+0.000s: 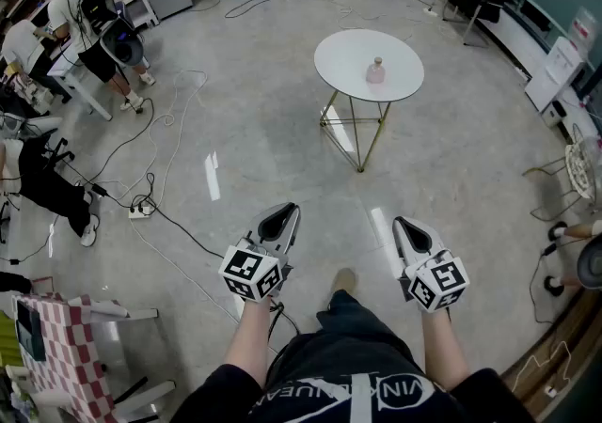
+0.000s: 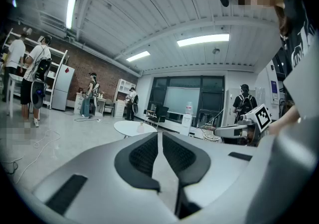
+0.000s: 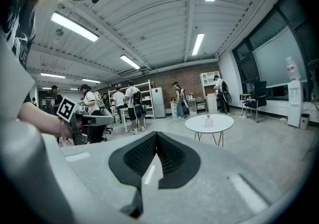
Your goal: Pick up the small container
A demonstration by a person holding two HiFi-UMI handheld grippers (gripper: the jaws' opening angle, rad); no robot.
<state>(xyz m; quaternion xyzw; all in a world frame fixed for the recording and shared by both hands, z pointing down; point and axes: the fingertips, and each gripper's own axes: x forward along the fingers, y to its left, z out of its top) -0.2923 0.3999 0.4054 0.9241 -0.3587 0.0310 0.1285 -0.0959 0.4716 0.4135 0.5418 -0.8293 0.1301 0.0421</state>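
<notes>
Small pink container (image 1: 376, 70) stands upright near the centre of the round white table (image 1: 334, 54), well ahead of both grippers; nothing else on the tabletop.
Left gripper (image 1: 286, 211): jaws together, nothing between them; right gripper (image 1: 403, 223): same, closed and empty.
Key relation: the container lies straight ahead and slightly right of the midline, so the right gripper looks nearer and better lined up; its own view puts the container just right of the jaw line.
My read: approach not begun; jaws must open before any grasp.
</notes>
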